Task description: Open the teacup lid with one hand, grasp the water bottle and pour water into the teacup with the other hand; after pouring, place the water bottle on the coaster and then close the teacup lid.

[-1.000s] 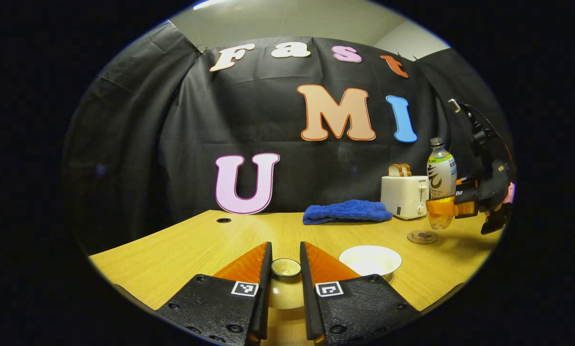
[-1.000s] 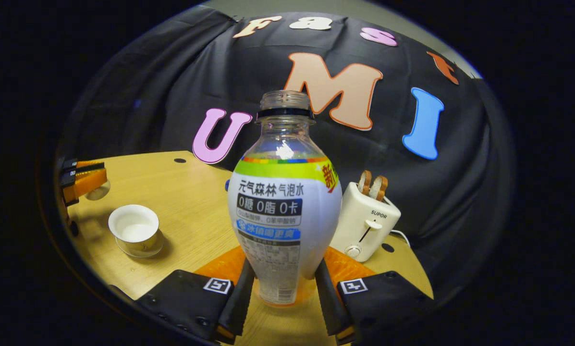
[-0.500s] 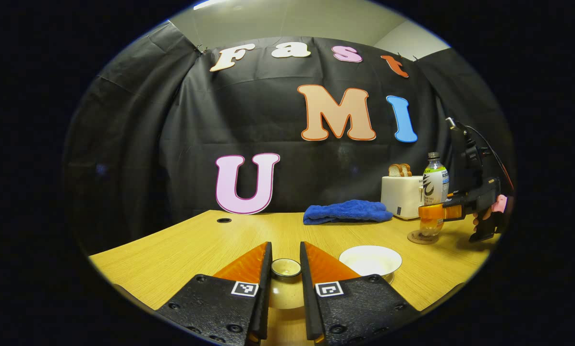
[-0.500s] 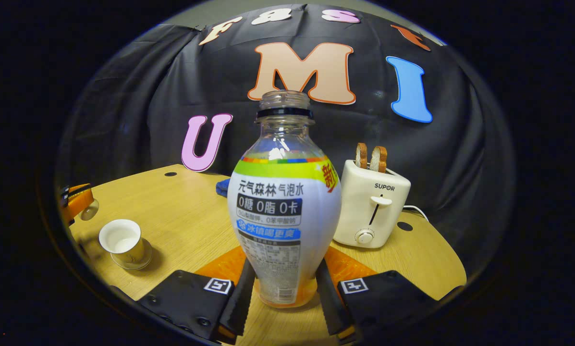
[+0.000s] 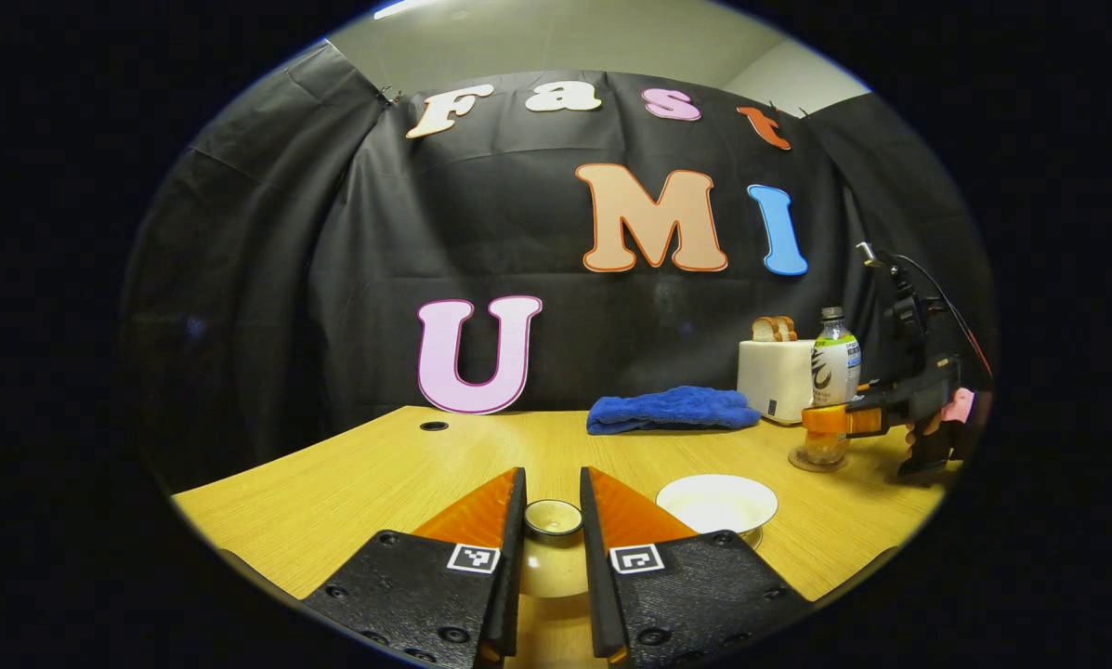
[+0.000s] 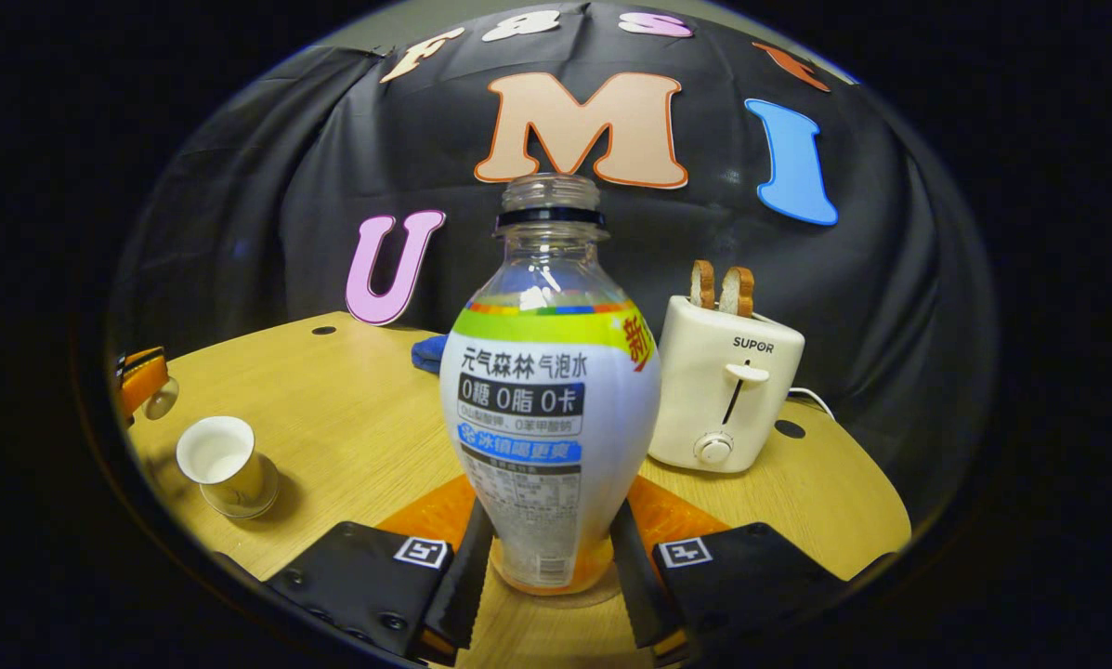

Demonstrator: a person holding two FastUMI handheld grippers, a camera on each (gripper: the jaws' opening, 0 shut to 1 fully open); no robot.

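Note:
My left gripper (image 5: 553,520) is shut on the teacup lid (image 5: 552,569), pinching its round knob just above the table. To its right stands the uncovered white teacup (image 5: 716,502), also seen low on the left in the right gripper view (image 6: 223,462). My right gripper (image 6: 551,557) is shut on the lower body of the uncapped water bottle (image 6: 550,409). The bottle (image 5: 834,364) stands upright with its base on the round coaster (image 5: 802,462) at the right of the table. The right gripper (image 5: 830,421) and the hand holding it show there too.
A white toaster (image 6: 727,390) with two bread slices stands just behind and right of the bottle. A folded blue towel (image 5: 672,409) lies at the back of the wooden table (image 5: 379,465). The table edge curves close on the right.
The right gripper has carried the bottle down and farther away until its base rests on the coaster. The left gripper and the lid have stayed still.

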